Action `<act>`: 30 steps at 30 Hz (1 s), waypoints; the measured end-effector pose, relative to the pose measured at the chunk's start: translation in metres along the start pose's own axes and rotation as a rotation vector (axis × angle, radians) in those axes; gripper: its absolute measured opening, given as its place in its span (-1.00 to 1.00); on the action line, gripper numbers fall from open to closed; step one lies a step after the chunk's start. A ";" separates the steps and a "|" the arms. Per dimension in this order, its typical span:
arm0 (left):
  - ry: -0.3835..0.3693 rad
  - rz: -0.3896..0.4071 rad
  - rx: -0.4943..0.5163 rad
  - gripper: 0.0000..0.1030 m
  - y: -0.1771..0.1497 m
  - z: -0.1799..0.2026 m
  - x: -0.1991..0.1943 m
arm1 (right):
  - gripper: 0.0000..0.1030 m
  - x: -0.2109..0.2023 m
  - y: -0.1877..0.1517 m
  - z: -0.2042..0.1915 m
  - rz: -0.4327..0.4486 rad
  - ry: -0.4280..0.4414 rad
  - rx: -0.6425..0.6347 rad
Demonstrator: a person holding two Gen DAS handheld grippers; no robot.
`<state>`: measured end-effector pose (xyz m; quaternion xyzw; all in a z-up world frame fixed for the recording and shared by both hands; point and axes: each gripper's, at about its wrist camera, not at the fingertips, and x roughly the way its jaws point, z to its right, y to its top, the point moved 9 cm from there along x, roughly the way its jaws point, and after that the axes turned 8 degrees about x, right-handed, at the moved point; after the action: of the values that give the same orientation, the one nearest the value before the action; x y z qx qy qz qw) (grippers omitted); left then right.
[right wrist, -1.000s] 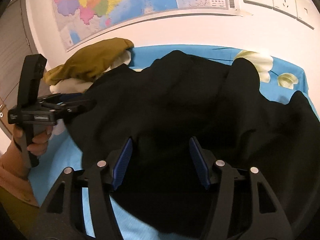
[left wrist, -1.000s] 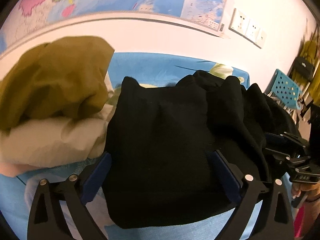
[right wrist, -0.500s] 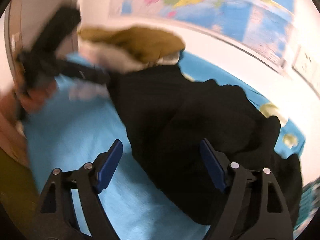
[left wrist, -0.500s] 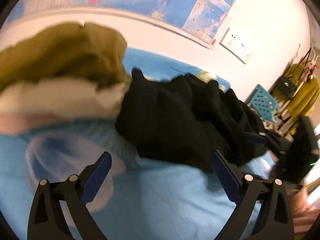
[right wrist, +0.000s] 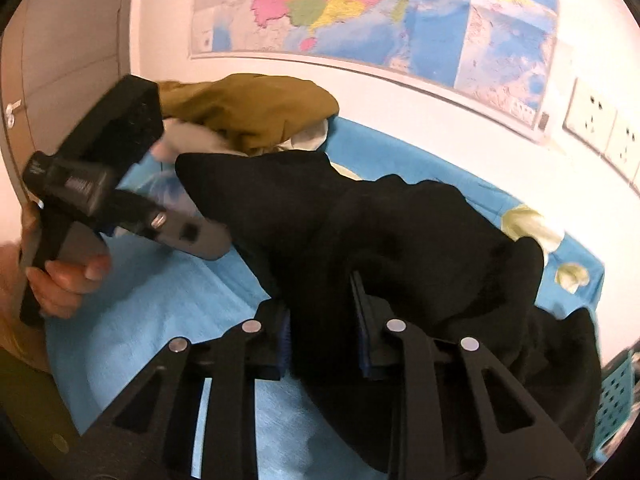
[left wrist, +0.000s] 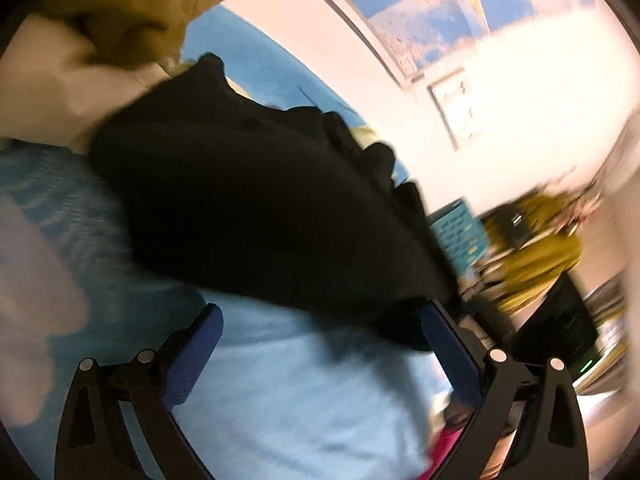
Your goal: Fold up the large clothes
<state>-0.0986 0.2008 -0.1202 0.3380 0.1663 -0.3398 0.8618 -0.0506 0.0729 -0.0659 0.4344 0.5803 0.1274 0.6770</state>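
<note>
The left view is blurry; the right claw (right wrist: 322, 322) is closing on the crumpled black garment (right wrist: 360, 232), the left claw (left wrist: 320, 344) gapes apart

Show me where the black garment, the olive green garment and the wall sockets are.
black garment (right wrist: 400, 232): right wrist view, middle of the bunched cloth.
olive green garment (right wrist: 260, 108): right wrist view, top of the pile.
wall sockets (right wrist: 592, 112): right wrist view, face of the nearest plate.

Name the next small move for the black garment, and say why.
Probably bring the open left gripper onto the black garment's near edge and close. The right gripper is closing with black cloth between its jaws, while the left's jaws hold nothing above the blue sheet.
</note>
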 end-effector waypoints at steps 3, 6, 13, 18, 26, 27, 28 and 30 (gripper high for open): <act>0.008 0.021 -0.064 0.86 0.014 -0.007 0.013 | -0.49 0.000 -0.007 -0.002 -0.013 0.025 0.032; 0.016 0.030 -0.086 0.86 0.022 -0.007 0.021 | -0.33 -0.009 -0.012 0.000 -0.012 0.079 0.117; 0.150 -0.008 -0.023 0.53 0.027 -0.010 0.036 | 0.23 -0.073 -0.052 0.017 0.002 0.325 0.448; 0.247 -0.035 0.065 0.17 0.024 -0.013 0.035 | 0.35 -0.105 -0.113 0.063 -0.008 0.293 0.750; 0.308 -0.078 0.143 0.08 0.024 -0.014 0.036 | 0.71 -0.091 -0.126 0.135 0.090 0.106 1.047; 0.308 -0.082 0.144 0.10 0.025 -0.015 0.036 | 0.73 -0.083 -0.123 0.140 0.084 0.080 1.062; 0.310 -0.087 0.148 0.17 0.024 -0.016 0.037 | 0.78 -0.078 -0.120 0.141 0.090 0.057 1.054; 0.303 -0.087 0.135 0.25 0.025 -0.017 0.039 | 0.91 -0.071 -0.112 0.139 0.122 0.030 1.059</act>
<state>-0.0541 0.2075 -0.1405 0.4351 0.2857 -0.3322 0.7866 0.0162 -0.1021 -0.1077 0.7477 0.5485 -0.1375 0.3481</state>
